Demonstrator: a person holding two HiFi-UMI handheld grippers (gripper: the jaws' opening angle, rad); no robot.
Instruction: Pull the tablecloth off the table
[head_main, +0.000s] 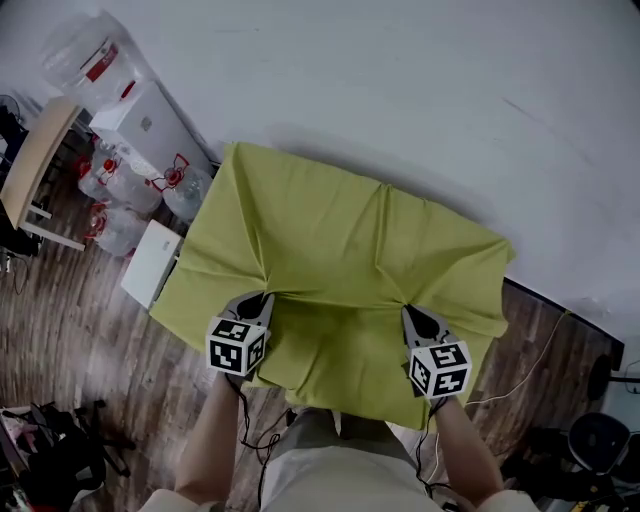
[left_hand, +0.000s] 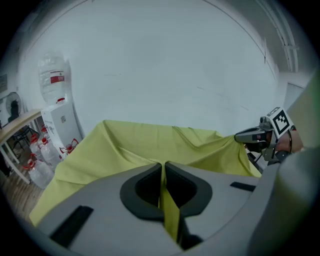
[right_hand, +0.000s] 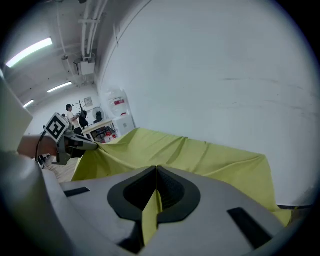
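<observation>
A yellow-green tablecloth (head_main: 330, 250) covers a small table against the white wall and hangs over its near edge. My left gripper (head_main: 266, 298) is shut on a pinched fold of the cloth near the table's front left. My right gripper (head_main: 407, 310) is shut on another fold near the front right. Creases in the cloth run from both pinches toward the middle. In the left gripper view the cloth (left_hand: 150, 147) passes between the closed jaws of the left gripper (left_hand: 163, 167), and the right gripper (left_hand: 260, 135) shows at the right. The right gripper view shows the cloth (right_hand: 200, 157) pinched in the right gripper (right_hand: 156, 172).
Left of the table stand a white water dispenser (head_main: 140, 125), several water bottles (head_main: 115, 225) and a white box (head_main: 152, 262) on the wooden floor. A wooden table (head_main: 35, 165) is at the far left. Cables (head_main: 530, 365) lie on the floor at the right.
</observation>
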